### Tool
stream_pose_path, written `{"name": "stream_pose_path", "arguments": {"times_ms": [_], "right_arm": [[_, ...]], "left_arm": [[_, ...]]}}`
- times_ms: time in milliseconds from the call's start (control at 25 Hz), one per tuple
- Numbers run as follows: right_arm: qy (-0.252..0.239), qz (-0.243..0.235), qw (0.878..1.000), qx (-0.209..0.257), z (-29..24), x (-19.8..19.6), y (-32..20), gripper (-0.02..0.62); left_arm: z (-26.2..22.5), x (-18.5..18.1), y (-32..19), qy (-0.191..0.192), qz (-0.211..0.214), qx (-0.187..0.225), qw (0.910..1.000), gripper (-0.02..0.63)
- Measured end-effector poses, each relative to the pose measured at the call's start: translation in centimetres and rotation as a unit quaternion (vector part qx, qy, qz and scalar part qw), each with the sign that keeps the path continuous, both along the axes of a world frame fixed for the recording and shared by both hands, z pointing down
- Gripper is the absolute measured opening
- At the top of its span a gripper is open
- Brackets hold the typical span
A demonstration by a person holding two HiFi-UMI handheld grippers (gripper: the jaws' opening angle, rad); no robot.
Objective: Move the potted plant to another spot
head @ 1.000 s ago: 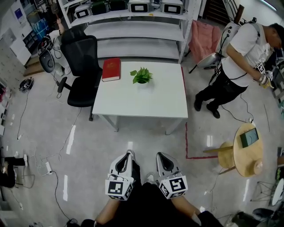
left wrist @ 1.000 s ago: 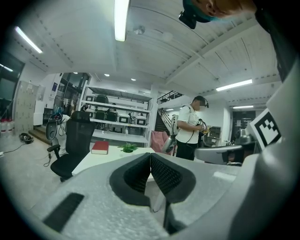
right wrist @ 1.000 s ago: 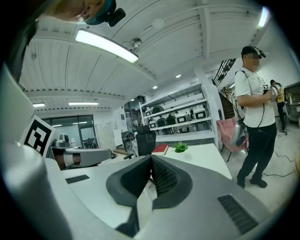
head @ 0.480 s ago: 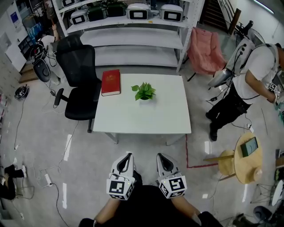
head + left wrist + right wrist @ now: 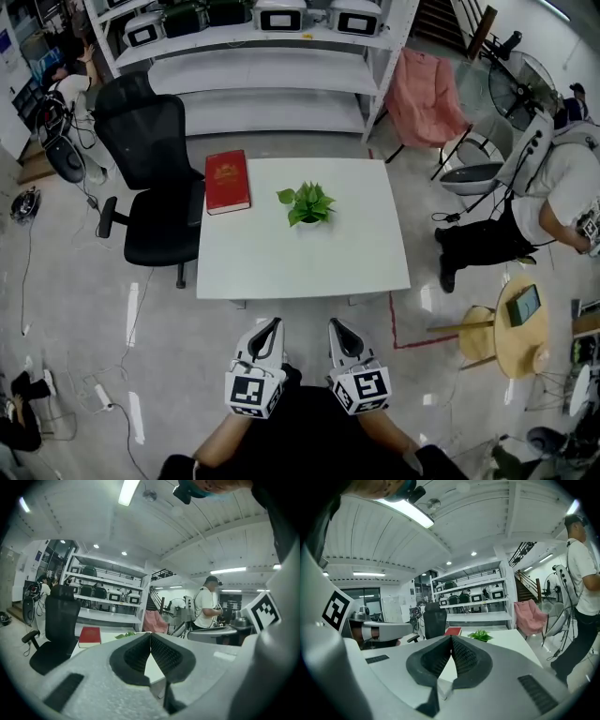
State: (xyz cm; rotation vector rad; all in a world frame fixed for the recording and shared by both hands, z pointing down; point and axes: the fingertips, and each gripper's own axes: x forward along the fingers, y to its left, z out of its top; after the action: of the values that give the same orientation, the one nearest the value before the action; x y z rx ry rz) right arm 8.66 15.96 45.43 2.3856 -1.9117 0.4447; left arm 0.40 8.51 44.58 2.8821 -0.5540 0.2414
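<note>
A small potted plant with green leaves stands near the middle of the white table, toward its far side. In the right gripper view the plant shows far ahead on the tabletop; in the left gripper view only its leaves peek over the jaws. My left gripper and right gripper hang side by side below the table's near edge, well short of the plant. Both are shut with nothing between the jaws.
A red book lies at the table's far left corner. A black office chair stands left of the table, shelving behind it, a pink chair at the back right. A person bends at the right, near a round wooden stool.
The view has drawn closer to the table, which now sits lower and larger in the frame. The person at the right has shifted further right. Both grippers stay shut, side by side.
</note>
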Motion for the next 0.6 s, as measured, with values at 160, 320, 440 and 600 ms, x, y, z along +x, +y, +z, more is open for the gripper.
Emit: {"name": "stream_pose_path", "arguments": {"times_ms": [160, 320, 440, 600], "right_arm": [[0.003, 0.01, 1.0, -0.009, 0.6, 0.1, -2.8, 0.011], [0.007, 0.01, 1.0, -0.023, 1.2, 0.4, -4.9, 0.012], [0.008, 0.006, 0.999, -0.031, 1.6, 0.8, -6.2, 0.012], [0.009, 0.003, 0.999, -0.041, 2.2, 2.4, -8.2, 0.012]], "left_arm": [[0.2, 0.1, -3.0, 0.0, 0.012, -0.001, 0.9999, 0.017], [0.2, 0.2, -5.4, 0.002, 0.01, -0.003, 0.9999, 0.017], [0.5, 0.3, -6.5, 0.0, 0.01, -0.01, 0.9999, 0.017], [0.7, 1.4, -8.1, 0.0, 0.005, -0.013, 0.9999, 0.017]]}}
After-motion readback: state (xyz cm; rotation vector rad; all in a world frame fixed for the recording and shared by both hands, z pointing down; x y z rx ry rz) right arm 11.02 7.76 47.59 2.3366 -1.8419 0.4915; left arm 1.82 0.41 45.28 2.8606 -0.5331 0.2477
